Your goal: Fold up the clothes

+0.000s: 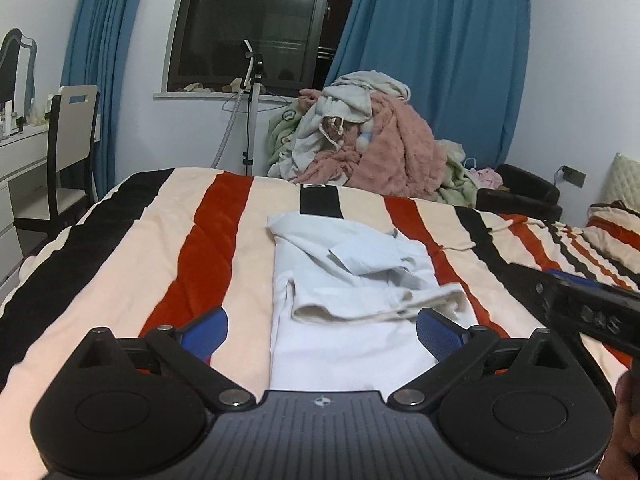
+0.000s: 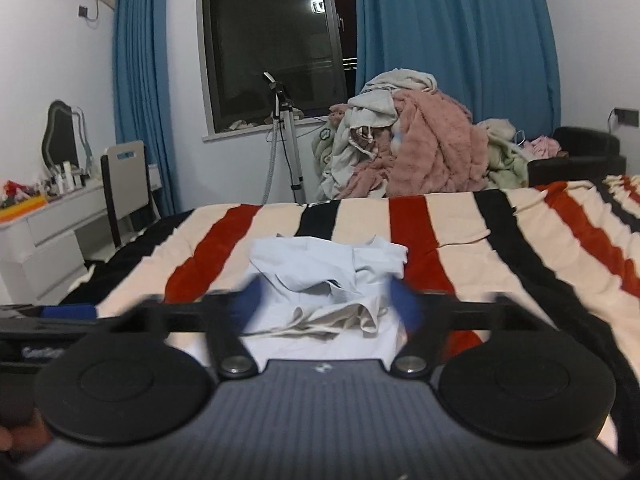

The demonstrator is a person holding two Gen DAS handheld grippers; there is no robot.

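Observation:
A pale blue and white shirt (image 1: 352, 280) lies partly folded on the striped bed, its sleeves bunched across the middle. It also shows in the right wrist view (image 2: 328, 280). My left gripper (image 1: 322, 330) is open and empty, just above the shirt's near end. My right gripper (image 2: 326, 304) is open and empty above the near part of the shirt, its blue fingers blurred. The right gripper's body shows at the right edge of the left wrist view (image 1: 592, 308).
The bed has a cream, red and black striped blanket (image 1: 160, 264). A heap of clothes and blankets (image 1: 368, 140) sits behind the bed's far edge. A white desk and chair (image 1: 68, 132) stand at the left. A tripod stand (image 1: 252, 112) is by the window.

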